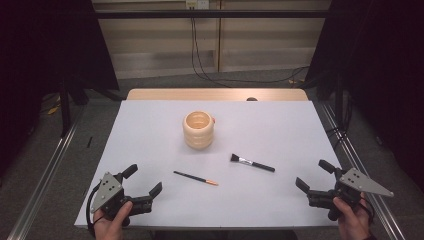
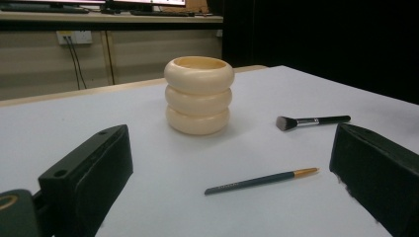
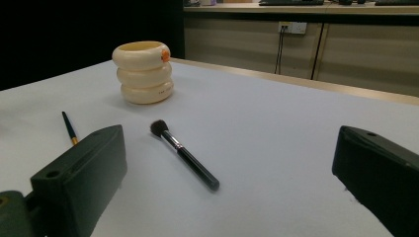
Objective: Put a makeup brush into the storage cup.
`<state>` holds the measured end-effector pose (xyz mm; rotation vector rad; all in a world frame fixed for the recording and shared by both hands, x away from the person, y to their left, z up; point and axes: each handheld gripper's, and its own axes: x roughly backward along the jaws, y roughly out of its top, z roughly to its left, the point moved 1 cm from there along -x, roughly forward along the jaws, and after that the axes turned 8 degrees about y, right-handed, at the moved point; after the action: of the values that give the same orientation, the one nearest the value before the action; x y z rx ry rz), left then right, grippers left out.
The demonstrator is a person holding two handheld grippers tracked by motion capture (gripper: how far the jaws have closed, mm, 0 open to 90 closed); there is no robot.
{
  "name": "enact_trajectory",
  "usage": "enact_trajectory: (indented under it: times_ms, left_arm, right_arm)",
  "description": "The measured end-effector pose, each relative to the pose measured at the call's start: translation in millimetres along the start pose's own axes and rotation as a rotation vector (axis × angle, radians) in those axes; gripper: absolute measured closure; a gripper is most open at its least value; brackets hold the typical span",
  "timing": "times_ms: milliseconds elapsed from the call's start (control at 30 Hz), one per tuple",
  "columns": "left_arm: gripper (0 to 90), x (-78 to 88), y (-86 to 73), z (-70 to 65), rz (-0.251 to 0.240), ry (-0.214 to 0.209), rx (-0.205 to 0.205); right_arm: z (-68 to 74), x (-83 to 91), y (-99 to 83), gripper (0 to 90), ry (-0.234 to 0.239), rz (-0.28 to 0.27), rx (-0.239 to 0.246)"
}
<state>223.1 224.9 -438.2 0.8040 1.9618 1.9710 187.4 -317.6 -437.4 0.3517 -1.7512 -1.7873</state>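
Note:
A cream ribbed holder shaped like three stacked rings stands upright mid-table, also in the left gripper view and the right gripper view. A black makeup brush lies flat to its right front. A thin dark pencil with an orange tip lies in front of the holder. My left gripper rests at the front left, open and empty. My right gripper sits at the front right, open and empty.
The white table top ends in a wooden strip at the far edge. Metal rails run along both sides on the floor. Cables hang from a wall socket behind the table.

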Motion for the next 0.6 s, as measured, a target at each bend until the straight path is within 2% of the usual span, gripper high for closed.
enact_trajectory:
  times_ms: [167,300,367,467,500,600]
  left_arm:
    - [2.6,-2.0,1.1,-1.4,0.003,-0.014,-0.016]
    - [2.6,-2.8,1.1,-2.3,0.011,-0.013,-0.017]
    - [2.6,-2.1,1.4,-2.5,0.015,-0.029,-0.021]
    - [2.6,-1.7,2.0,-2.7,0.017,-0.024,-0.028]
    - [2.6,-1.5,2.3,-2.5,0.018,-0.008,-0.032]
    - [1.6,-1.4,2.3,-2.1,0.016,-0.005,-0.022]
  right_arm:
    - [-1.7,1.2,-1.1,0.0,-0.014,-0.007,-0.004]
    - [-2.4,0.6,-1.1,0.0,-0.005,-0.004,-0.011]
    - [-2.0,0.0,-0.9,0.0,-0.007,-0.008,-0.007]
    - [-1.3,0.1,-0.9,0.0,0.001,-0.003,0.0]
    - [-0.4,0.5,-0.9,0.0,0.003,-0.004,-0.003]
    - [0.1,1.8,-0.5,0.0,0.012,-0.007,0.0]
